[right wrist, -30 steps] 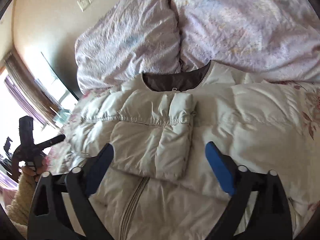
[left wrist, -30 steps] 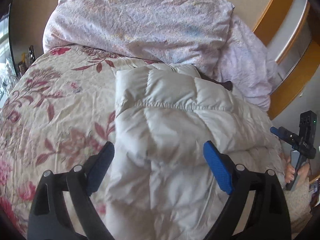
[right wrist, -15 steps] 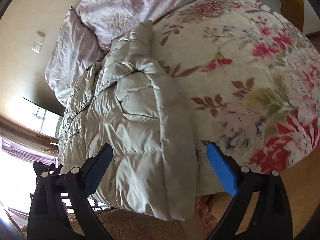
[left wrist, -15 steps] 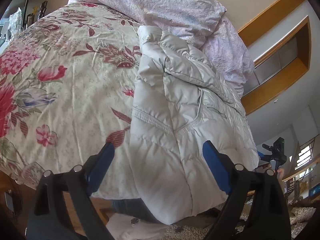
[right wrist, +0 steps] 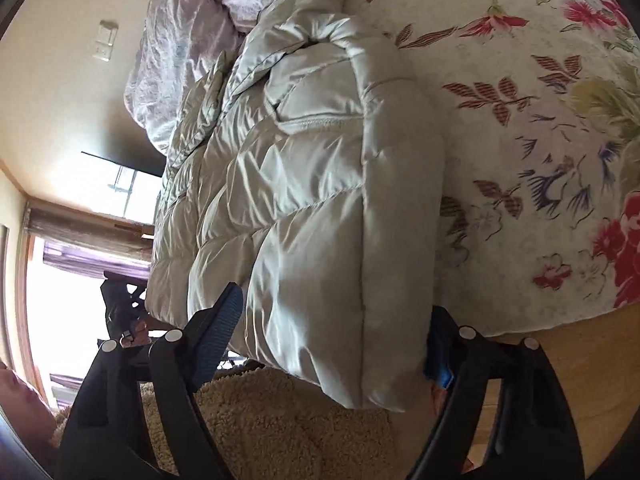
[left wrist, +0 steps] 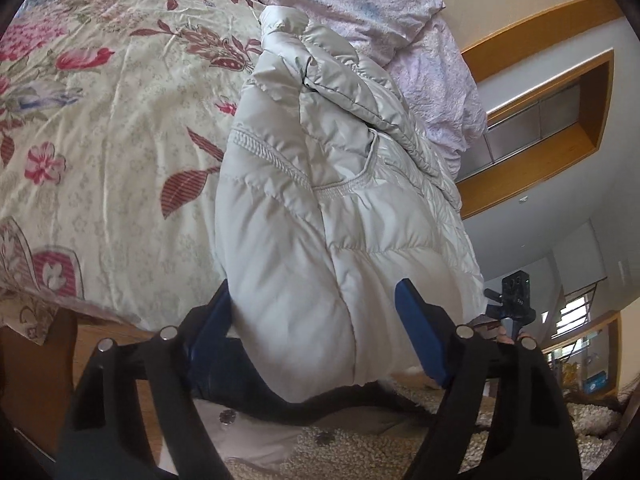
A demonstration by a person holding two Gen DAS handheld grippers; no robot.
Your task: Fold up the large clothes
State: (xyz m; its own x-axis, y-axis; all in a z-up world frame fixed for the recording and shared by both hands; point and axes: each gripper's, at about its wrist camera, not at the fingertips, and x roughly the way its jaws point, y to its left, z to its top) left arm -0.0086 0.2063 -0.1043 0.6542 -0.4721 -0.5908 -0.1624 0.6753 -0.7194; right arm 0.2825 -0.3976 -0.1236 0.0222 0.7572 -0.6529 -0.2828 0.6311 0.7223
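Note:
A cream puffer jacket (left wrist: 312, 220) lies on the floral bedspread (left wrist: 100, 140), sleeves folded in, its hem hanging over the near edge of the bed. My left gripper (left wrist: 316, 328) straddles one hem corner; its jaws are closing with the padded cloth bulging between the blue pads. My right gripper (right wrist: 330, 336) straddles the other hem corner of the jacket (right wrist: 312, 200) and is closing too; its right pad is half hidden behind the cloth. Each view shows the other gripper small at the jacket's far side.
A crumpled lilac quilt (left wrist: 360, 0) is heaped at the head of the bed. Below the bed edge lie a beige shaggy rug (right wrist: 260, 420) and wooden floor (right wrist: 592, 352). A dark trouser leg (left wrist: 232, 376) stands under the left gripper. A bright window (right wrist: 60, 300) is beyond.
Both grippers dropped from above the jacket's middle to its hem at the bed edge, and their jaws have narrowed around the two hem corners.

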